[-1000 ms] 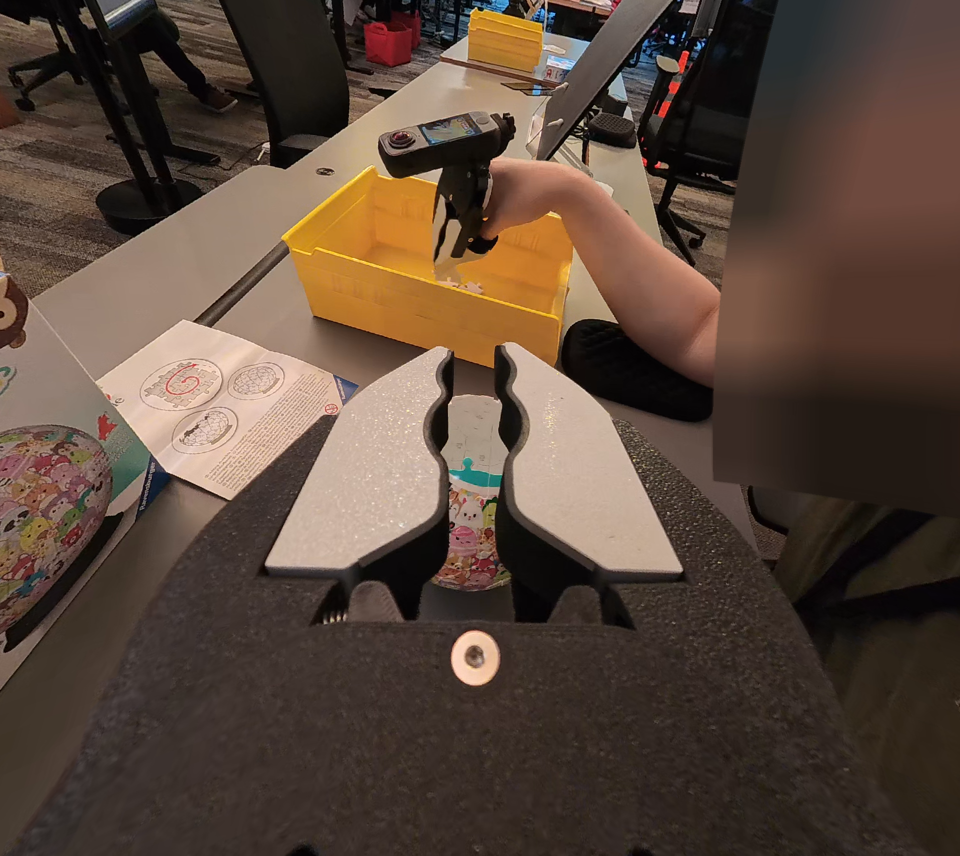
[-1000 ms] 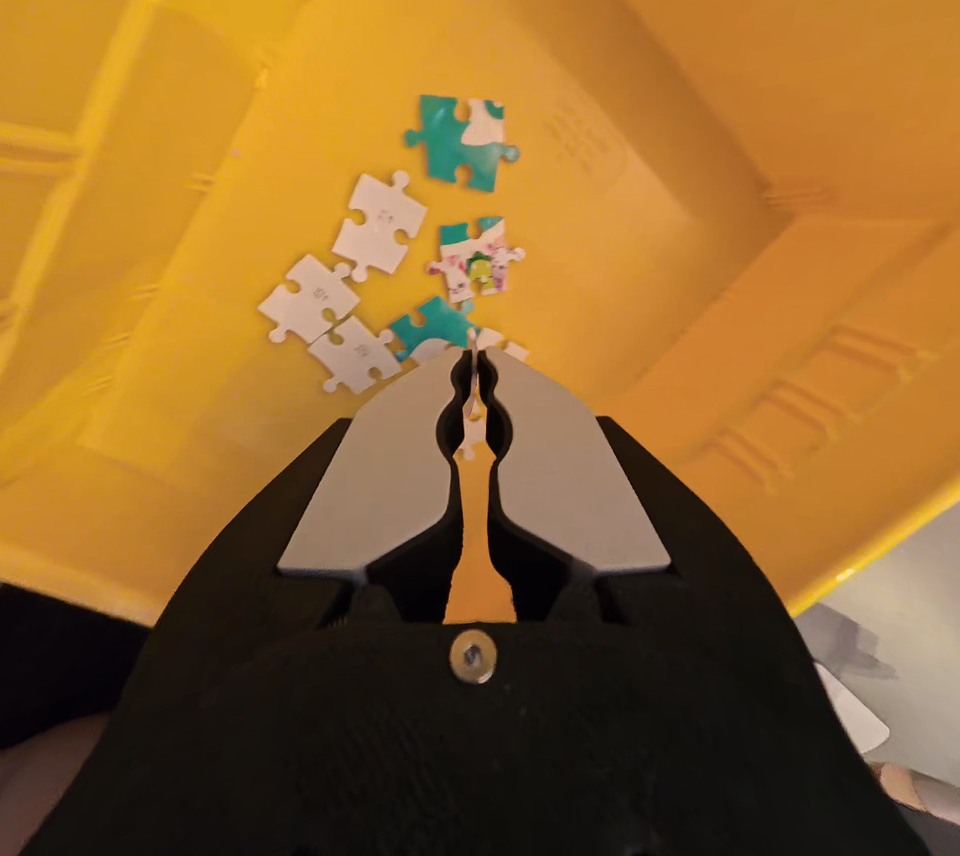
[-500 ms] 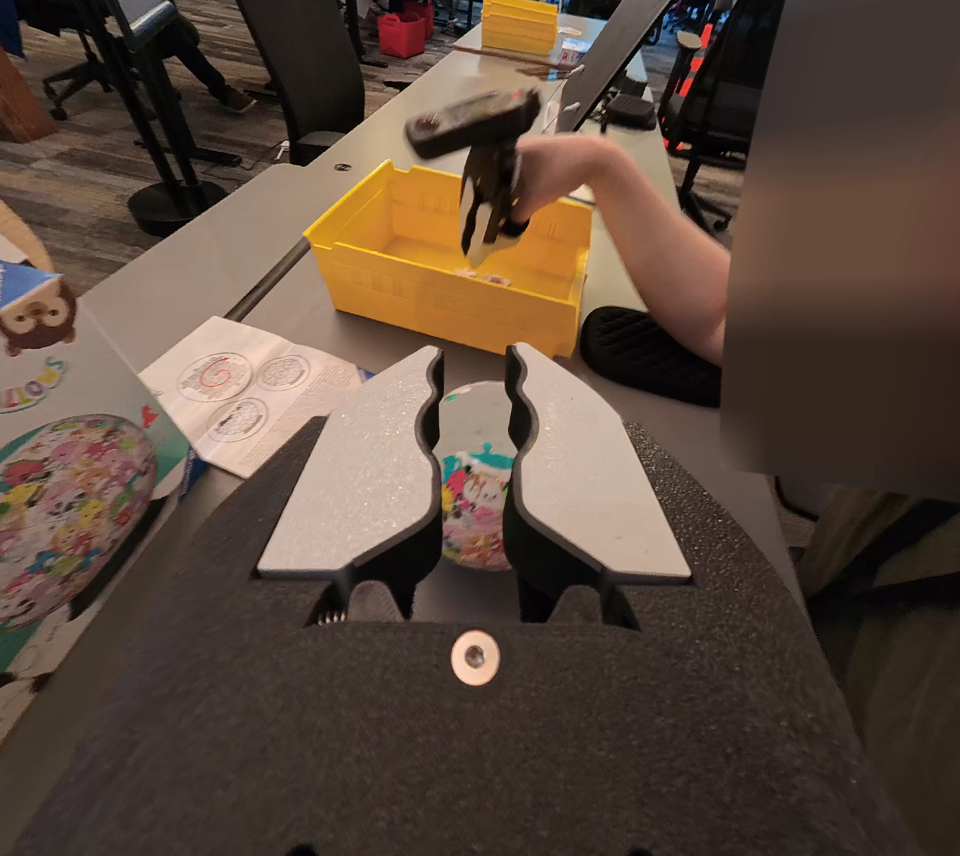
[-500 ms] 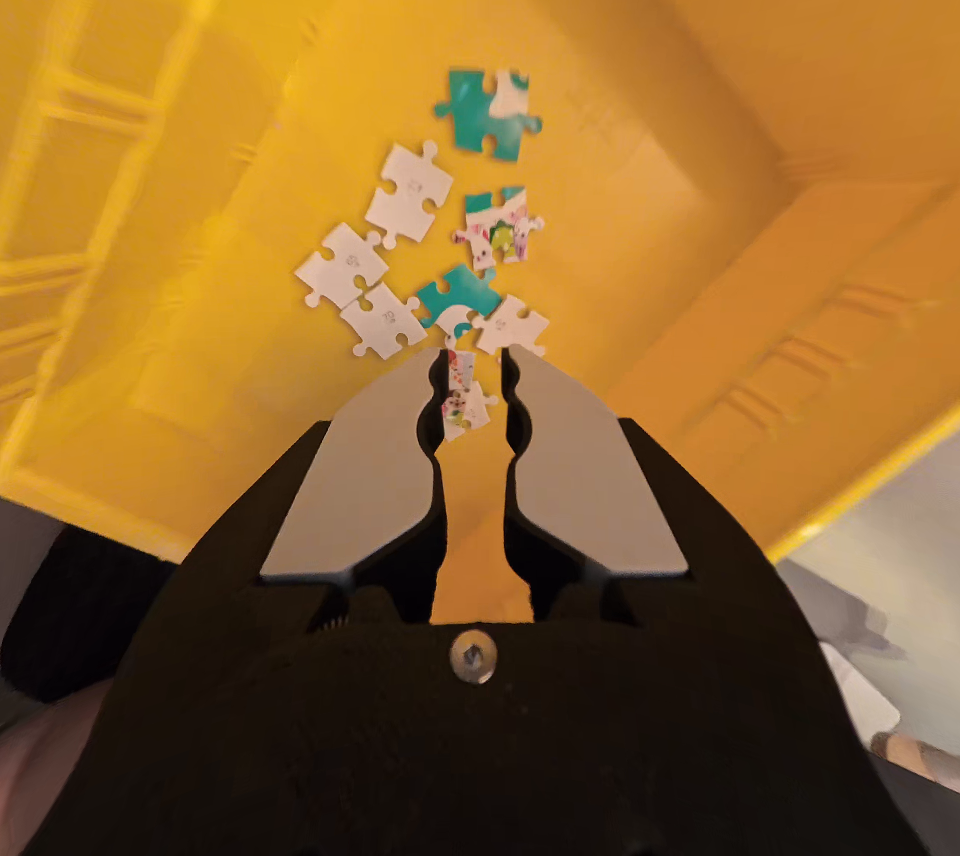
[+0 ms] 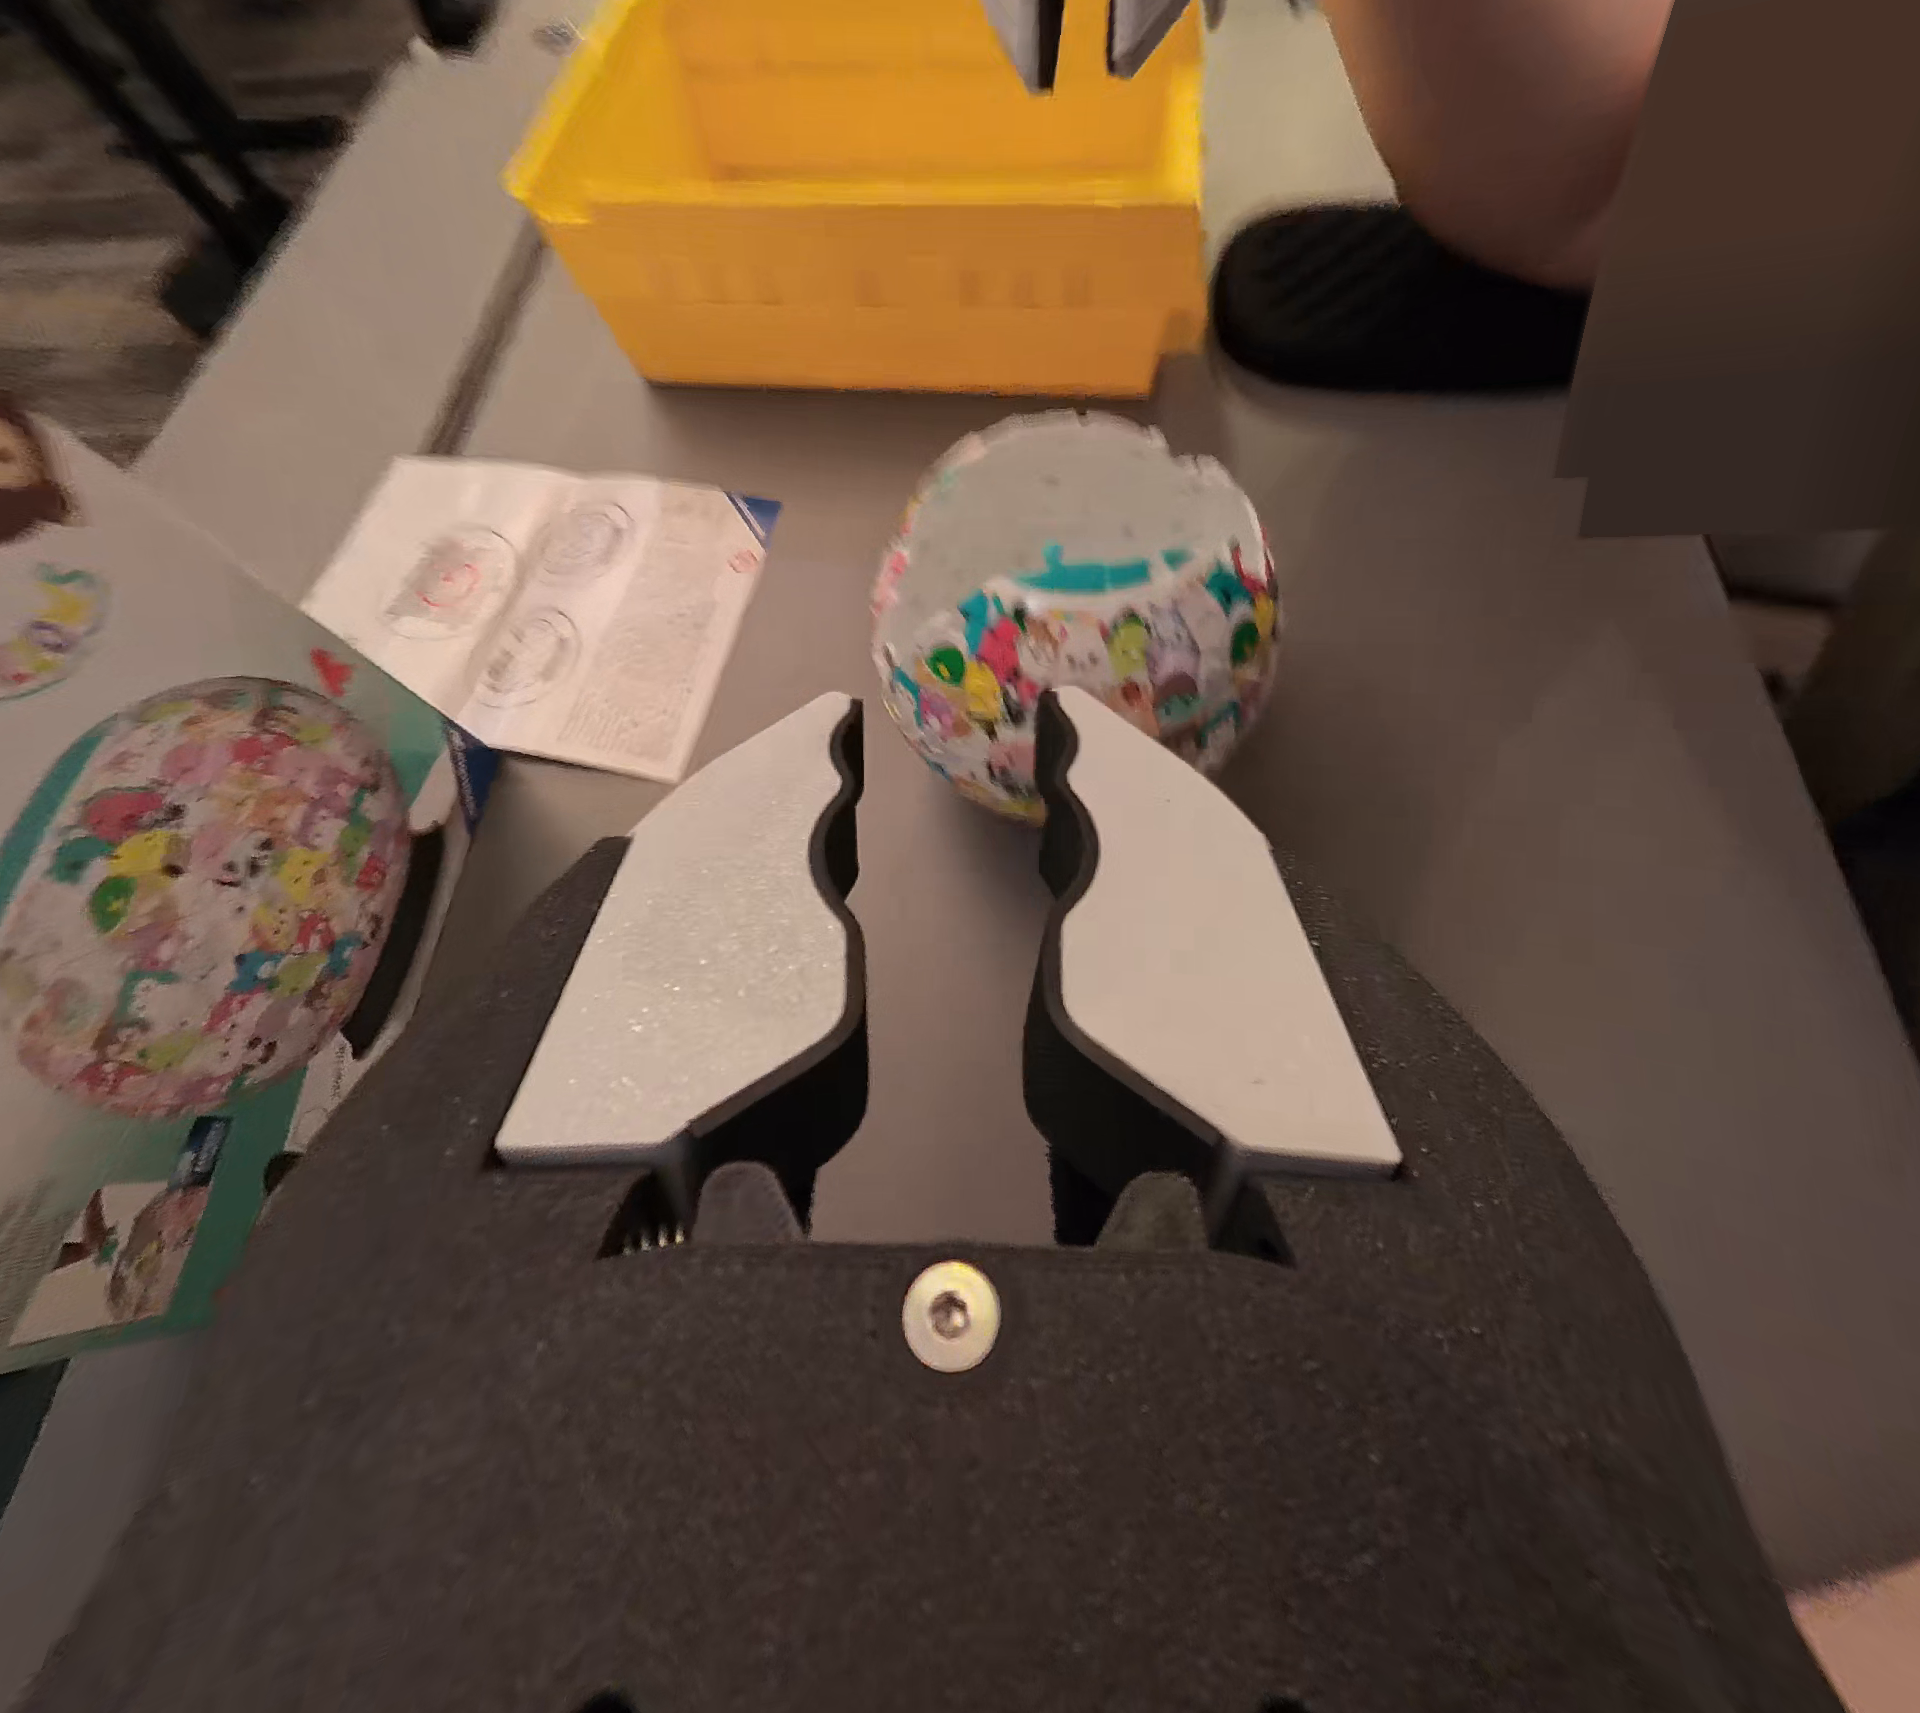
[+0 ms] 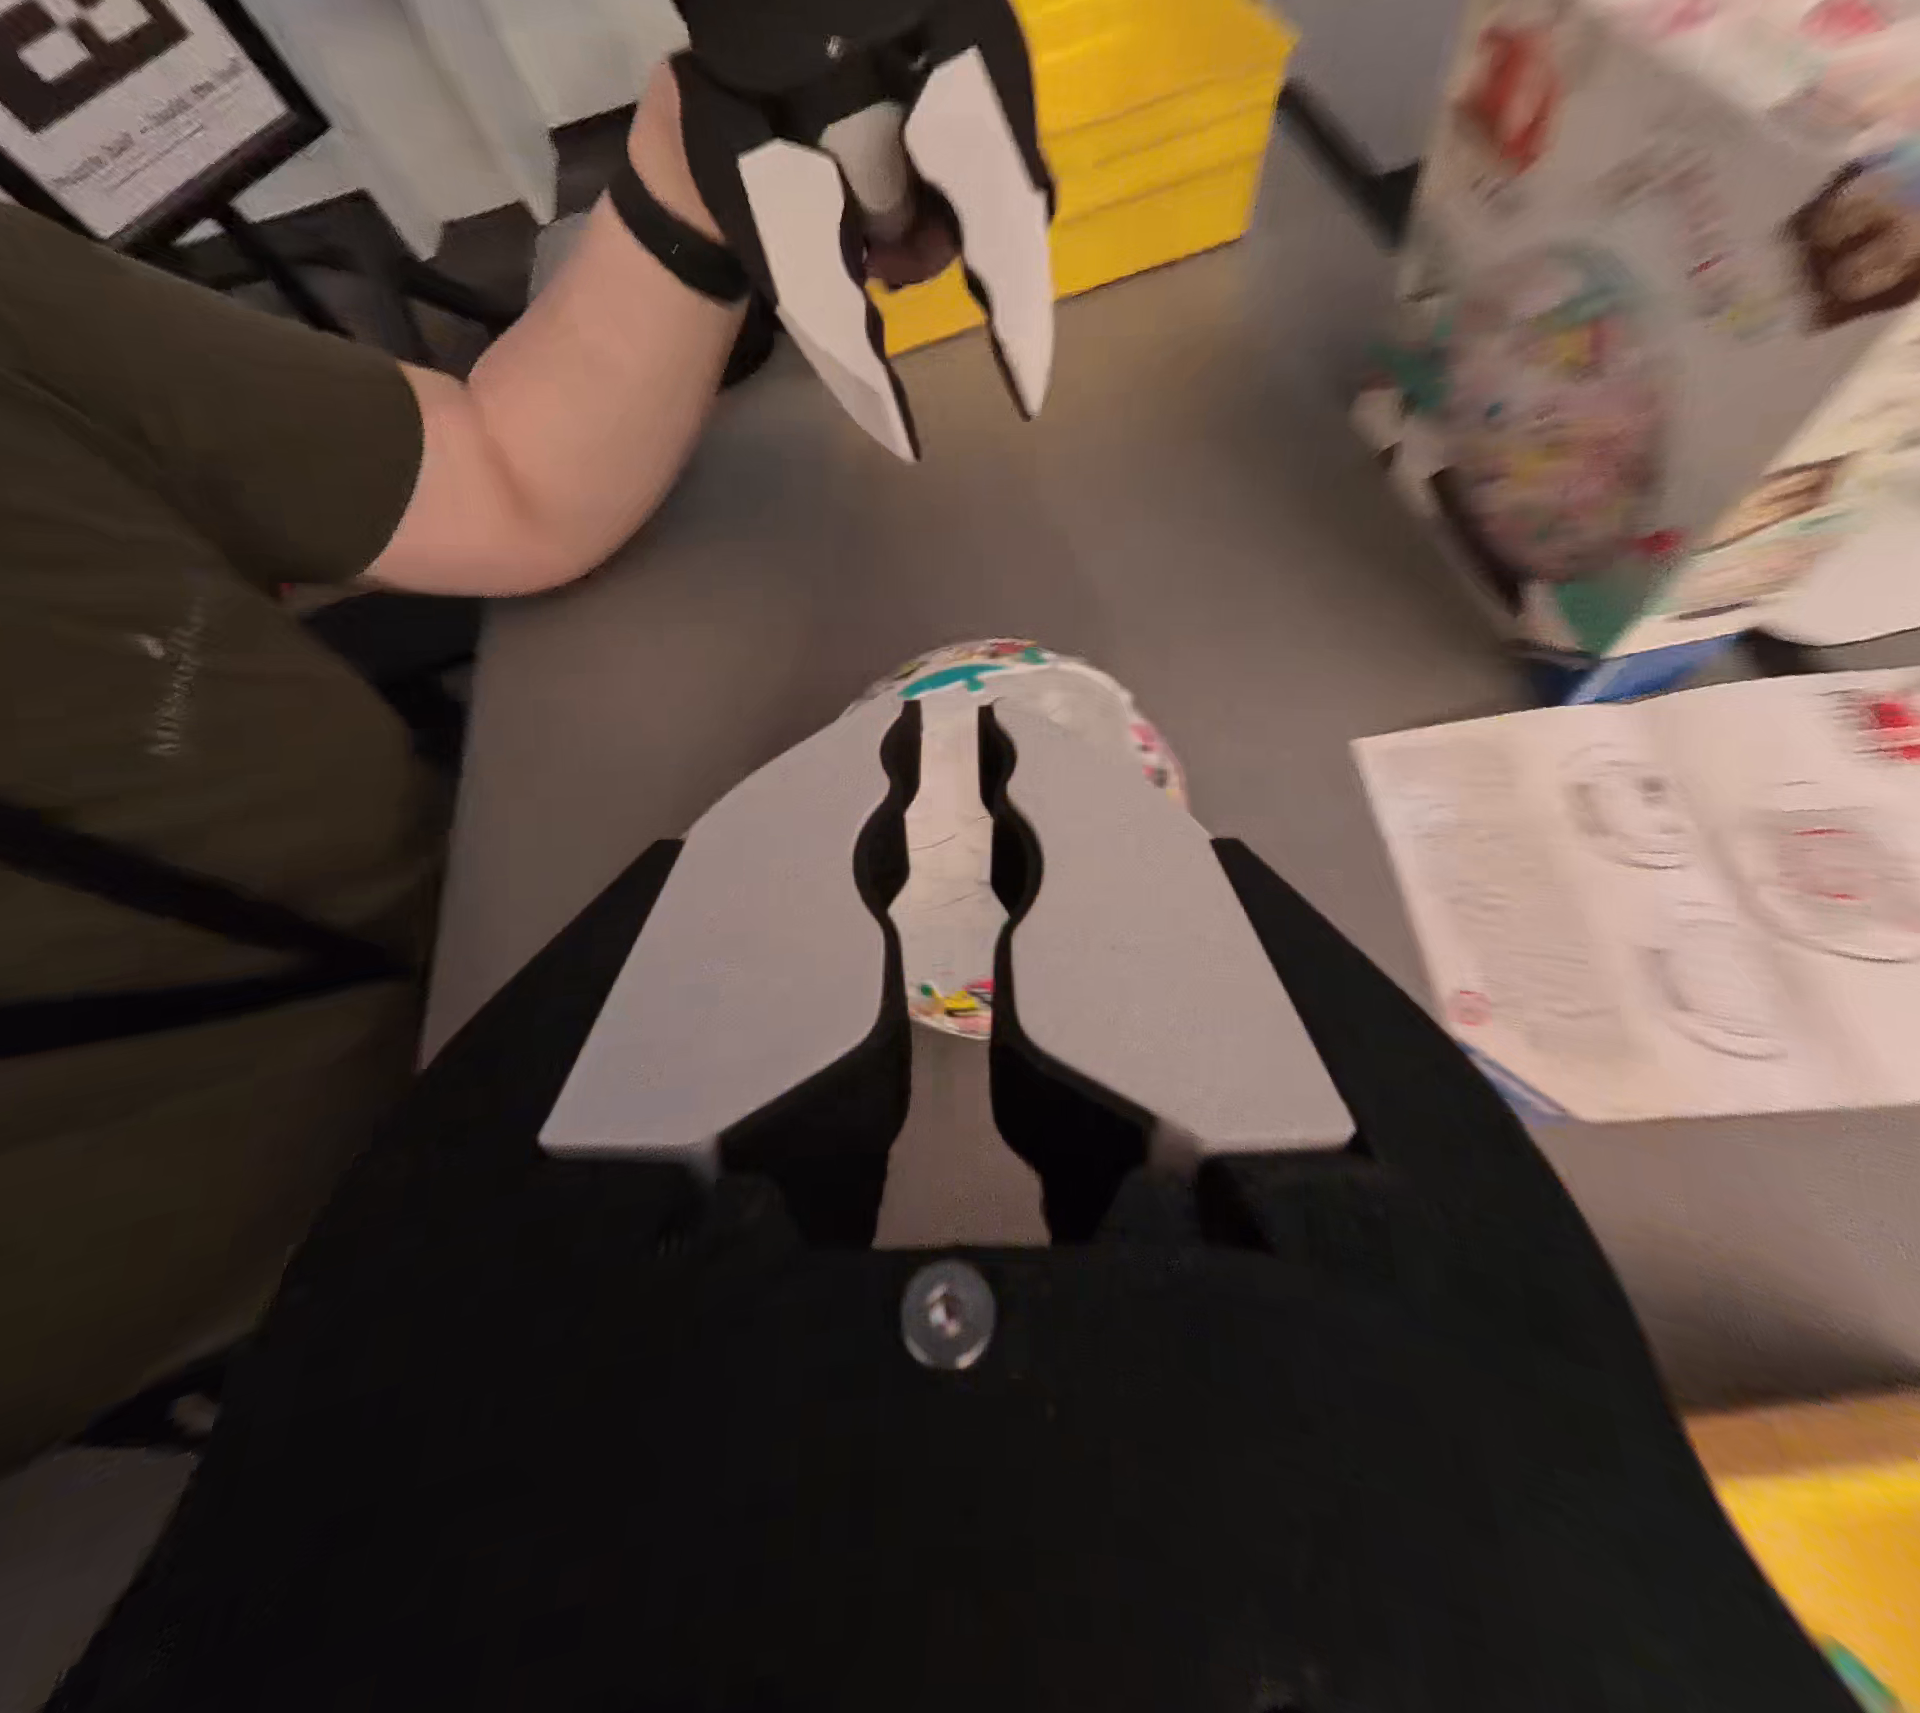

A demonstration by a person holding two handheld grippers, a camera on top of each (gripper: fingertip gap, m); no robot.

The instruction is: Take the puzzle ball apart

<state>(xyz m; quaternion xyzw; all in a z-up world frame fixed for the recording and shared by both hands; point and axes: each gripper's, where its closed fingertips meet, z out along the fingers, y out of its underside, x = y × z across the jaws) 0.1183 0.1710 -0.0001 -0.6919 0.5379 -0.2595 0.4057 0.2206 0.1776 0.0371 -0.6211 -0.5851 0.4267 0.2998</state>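
Grey tabletop (image 5: pixel 1455 832). The puzzle ball (image 5: pixel 1075 614) is sitting on it, partly taken apart: the top is open with a jagged rim of piece edges, the pale inner wall is showing, and a band of colourful cartoon print is running round the lower half. The left gripper (image 5: pixel 951 733) is hovering just in front of the ball, jaws standing wide with bare table showing between them, nothing held; its right fingertip is overlapping the ball's lower edge in the left wrist view, but contact cannot be told. In the right wrist view the same gripper (image 6: pixel 961 406) is pointing down toward the table, fingers parted and empty, well apart from the ball (image 6: pixel 997 676). The right gripper (image 6: pixel 948 713) is hanging over the ball's open top, jaws standing narrowly apart with the white interior showing in the gap; whether the tips are touching the rim cannot be told, and nothing is gripped. From the left wrist view the right gripper (image 5: pixel 1081 58) is coming in from the top of the frame, tips parted over the yellow bin (image 5: pixel 883 292), which is lying behind the ball. A folded instruction sheet (image 5: pixel 561 614) is lying flat to the left of the ball, and the puzzle box (image 5: pixel 197 884), printed with a picture of the finished ball, is standing at the left edge. Both views are motion-blurred.
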